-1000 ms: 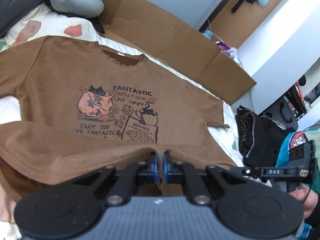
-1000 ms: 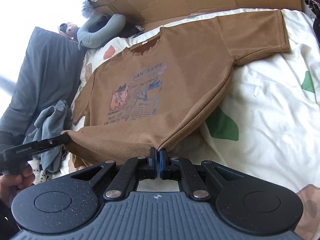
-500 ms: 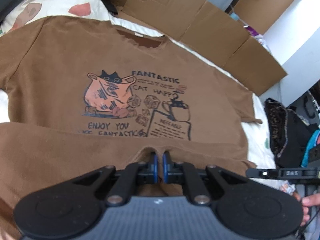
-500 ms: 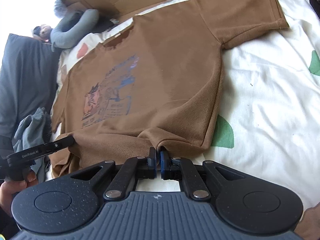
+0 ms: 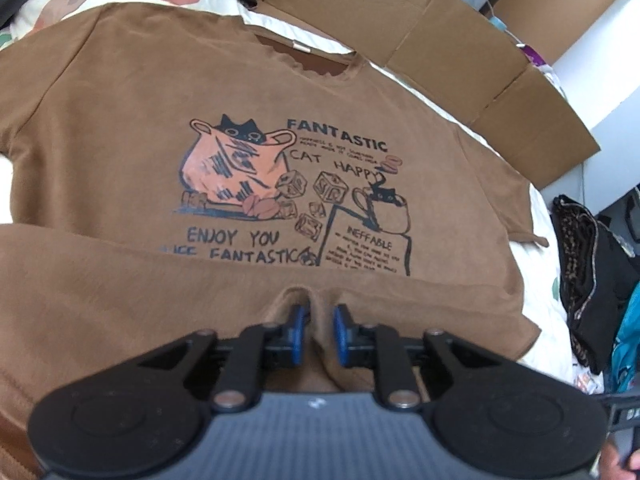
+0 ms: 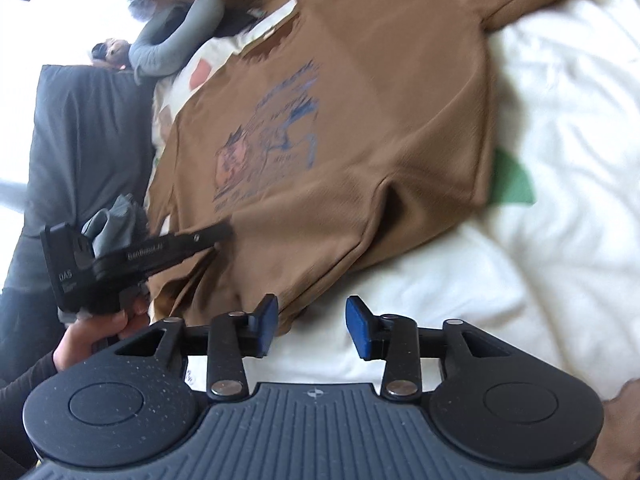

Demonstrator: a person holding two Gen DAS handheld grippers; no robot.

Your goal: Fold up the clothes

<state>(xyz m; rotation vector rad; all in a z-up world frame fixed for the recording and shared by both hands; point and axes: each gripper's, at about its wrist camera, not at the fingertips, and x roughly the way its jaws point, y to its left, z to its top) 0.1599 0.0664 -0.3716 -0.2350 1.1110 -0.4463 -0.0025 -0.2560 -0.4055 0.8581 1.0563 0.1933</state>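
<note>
My left camera is showing the picture on the brown T-shirt (image 5: 132, 128) clearly: a cat in a bag and the word FANTASTIC. My right camera is showing that picture only as a blur, but it is showing my left hand-held gripper (image 6: 218, 236) from the side and the hand (image 6: 86, 340) holding it.

The shirt is lying on the bed (image 6: 552, 128), on a white cover with a green leaf. Its bottom part is lying folded up over its front, just under the words. Its neck is pointing away from me, toward the flat cardboard (image 5: 452, 60), and it is lying longways that way.

My left hand-held gripper (image 5: 319, 330) is standing a little apart, with a ridge of cloth between its blue pads. My right hand-held gripper (image 6: 312, 326) is standing wide apart, holding nothing, beside the folded edge.
</note>
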